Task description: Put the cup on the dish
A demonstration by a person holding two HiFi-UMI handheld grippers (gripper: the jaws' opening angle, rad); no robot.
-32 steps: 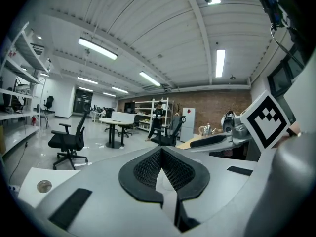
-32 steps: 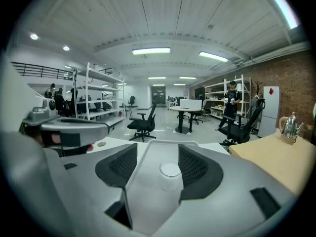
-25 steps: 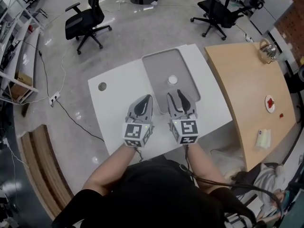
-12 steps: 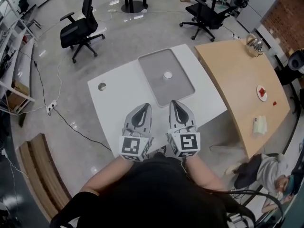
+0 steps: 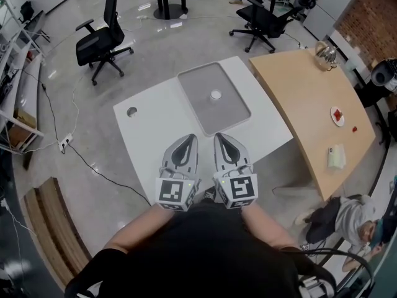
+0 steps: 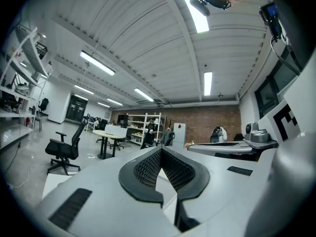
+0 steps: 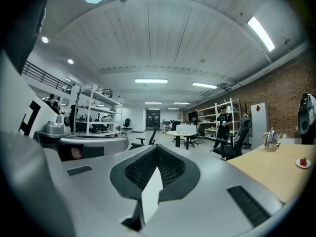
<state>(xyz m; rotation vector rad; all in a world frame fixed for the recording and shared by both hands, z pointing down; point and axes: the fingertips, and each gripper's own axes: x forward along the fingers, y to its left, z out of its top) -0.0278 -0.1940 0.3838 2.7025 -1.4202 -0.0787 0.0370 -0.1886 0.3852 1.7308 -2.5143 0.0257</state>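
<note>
Cup (image 5: pixel 216 94) sits on grey dish (image 5: pixel 200 82) at far side of white table (image 5: pixel 149 126), well apart from both grippers. L gripper (image 5: pixel 190 138) & R gripper (image 5: pixel 219 136) are held side by side over the near table edge, jaws closed, nothing in either. Vs 1 s ago: R jaws were apart near the dish, and both have pulled back twd the body.

The table (image 5: pixel 147 136) is white. The dish (image 5: pixel 205 113) is grey and the cup (image 5: pixel 216 94) white. The left gripper (image 5: pixel 190 138) and right gripper (image 5: pixel 218 136) are grey with black-and-white squares.
</note>
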